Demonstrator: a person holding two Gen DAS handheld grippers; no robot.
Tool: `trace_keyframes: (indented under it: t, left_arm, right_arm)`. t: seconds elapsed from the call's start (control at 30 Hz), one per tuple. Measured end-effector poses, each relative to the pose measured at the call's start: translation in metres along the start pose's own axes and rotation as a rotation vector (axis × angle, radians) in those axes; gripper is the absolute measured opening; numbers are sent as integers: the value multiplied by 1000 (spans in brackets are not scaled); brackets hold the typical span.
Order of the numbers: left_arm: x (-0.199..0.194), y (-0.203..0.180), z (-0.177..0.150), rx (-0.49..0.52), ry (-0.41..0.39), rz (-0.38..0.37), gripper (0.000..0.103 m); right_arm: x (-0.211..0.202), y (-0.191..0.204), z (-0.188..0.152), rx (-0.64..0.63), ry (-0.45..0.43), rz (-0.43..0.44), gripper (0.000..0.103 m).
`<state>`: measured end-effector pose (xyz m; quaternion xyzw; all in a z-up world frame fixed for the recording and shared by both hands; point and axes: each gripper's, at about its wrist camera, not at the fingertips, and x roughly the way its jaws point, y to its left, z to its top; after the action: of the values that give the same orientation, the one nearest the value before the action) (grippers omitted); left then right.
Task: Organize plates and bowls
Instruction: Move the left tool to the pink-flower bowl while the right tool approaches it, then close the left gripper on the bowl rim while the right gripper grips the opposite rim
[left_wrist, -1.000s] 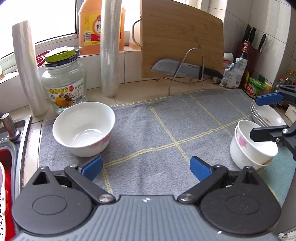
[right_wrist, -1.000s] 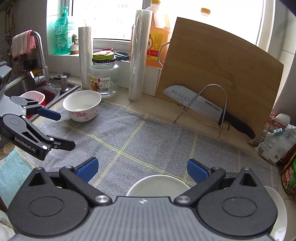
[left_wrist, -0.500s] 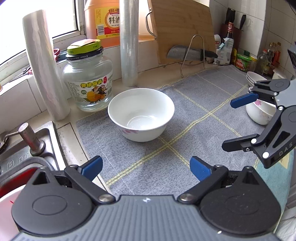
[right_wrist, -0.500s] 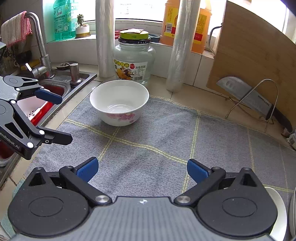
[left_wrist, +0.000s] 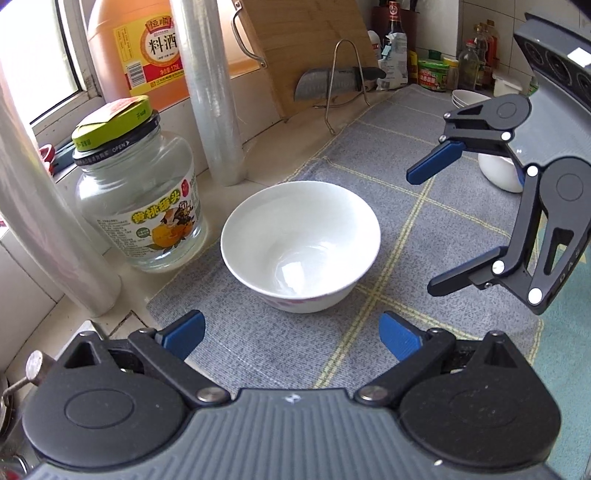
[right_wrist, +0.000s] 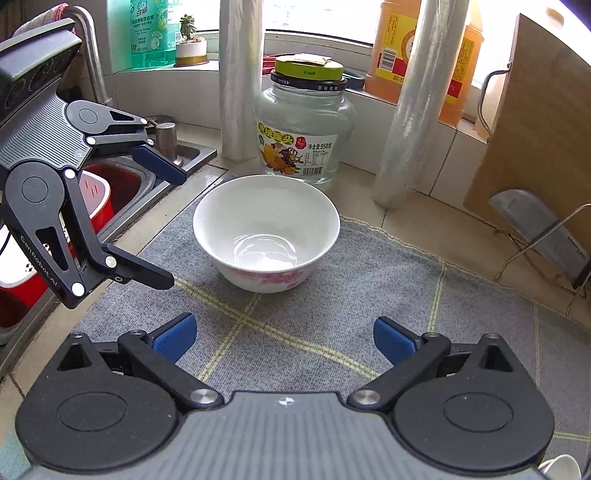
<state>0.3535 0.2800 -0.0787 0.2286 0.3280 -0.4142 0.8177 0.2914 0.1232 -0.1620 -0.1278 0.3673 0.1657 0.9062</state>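
Now both your grippers tilt down toward the mat (left_wrist: 424, 236) — left gripper (left_wrist: 291, 334) and right gripper (right_wrist: 282, 332) spread wide, holding nothing. The white bowl (left_wrist: 300, 243) sits upright just ahead of both, untouched, beside the glass jar (left_wrist: 138, 206).

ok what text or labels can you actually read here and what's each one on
"料酒" on the orange jug
"OPEN" on the glass jar lid ring
"净含量:950克" on the jar label
"GenRobot.AI" on the left gripper
"白猫" on the green soap bottle
Small print on the labels and the knife marking: too small to read
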Motion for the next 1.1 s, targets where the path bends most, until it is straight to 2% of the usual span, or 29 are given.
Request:
trace_keyframes:
  t: [0.33,0.6,0.8,1.1]
  left_arm:
    - [22,17,4,90,-2,-75,100]
    - [45,22,-5,90,72,-146,100]
    - [48,26,-2,91,75,-175,103]
    - [51,25,-3,84,51,-171,103]
  right_arm:
    - [34,-5,21,-101,46,26,103]
    - [56,-8,9,-143,127,66,103]
    - [62,-14,9,-95,120,129,103]
    - [60,-13,3,-112,80,142,103]
